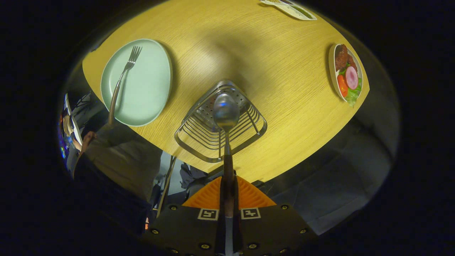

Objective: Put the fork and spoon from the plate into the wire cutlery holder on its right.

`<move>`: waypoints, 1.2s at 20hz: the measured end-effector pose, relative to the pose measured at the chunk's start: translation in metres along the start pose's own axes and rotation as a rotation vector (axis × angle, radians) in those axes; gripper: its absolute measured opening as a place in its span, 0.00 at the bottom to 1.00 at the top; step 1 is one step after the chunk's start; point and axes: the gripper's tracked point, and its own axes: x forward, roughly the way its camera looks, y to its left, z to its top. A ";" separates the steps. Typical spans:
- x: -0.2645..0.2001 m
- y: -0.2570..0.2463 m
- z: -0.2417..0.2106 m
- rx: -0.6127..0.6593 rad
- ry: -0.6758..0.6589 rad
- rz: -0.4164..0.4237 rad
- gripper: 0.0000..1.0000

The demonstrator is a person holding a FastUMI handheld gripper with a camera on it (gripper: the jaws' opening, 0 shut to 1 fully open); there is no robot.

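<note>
A: Where is the spoon (226,113) right now?

B: It is pinched between the two fingers of the gripper (227,193), which are pressed together on its dark handle. The handle runs straight out ahead of the fingers, and the shiny bowl of the spoon sits at the far end of it, over the open top of the wire cutlery holder (220,122).

A: Is the bowl inside the holder or above it?

B: I cannot tell. It overlaps the mouth of the holder, with the perforated bottom showing around it, but whether it has crossed the rim is not clear from this angle.

A: And the holder itself?

B: It stands on the yellow wooden table (270,64), close to the table's near edge, just beyond the fingers. It is a basket of bent wire with rounded corners.

A: What about the fork (122,76)?

B: It lies on the pale green plate (149,85), to the left of the holder and apart from it. Its tines point to the far side, and its handle runs back over the plate's near rim.

A: Anything else on the table?

B: Far to the right, near the table's edge, is a small dish of food (347,73) with something brown, a pink slice, red pieces and green leaf. At the far edge lies a printed card (289,8).

A: And off the table?

B: A person's sleeve (117,156) shows on the near left, below the plate.
</note>
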 end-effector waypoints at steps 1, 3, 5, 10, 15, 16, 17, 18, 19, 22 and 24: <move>-0.002 0.000 0.002 0.008 -0.011 0.001 0.08; -0.005 -0.004 0.005 0.015 -0.025 -0.010 0.11; -0.009 -0.006 0.007 0.030 -0.042 -0.011 0.13; -0.020 -0.005 -0.001 0.066 -0.103 0.016 0.27; -0.031 -0.001 -0.015 0.108 -0.178 0.029 0.27; -0.033 0.000 -0.019 0.114 -0.191 0.029 0.27; -0.034 0.002 -0.022 0.121 -0.205 0.029 0.27; -0.036 0.004 -0.024 0.130 -0.223 0.032 0.27; -0.039 0.008 -0.025 0.141 -0.248 0.039 0.27; -0.051 0.024 -0.024 0.177 -0.339 0.064 0.27; -0.056 0.041 -0.025 0.193 -0.398 0.086 0.27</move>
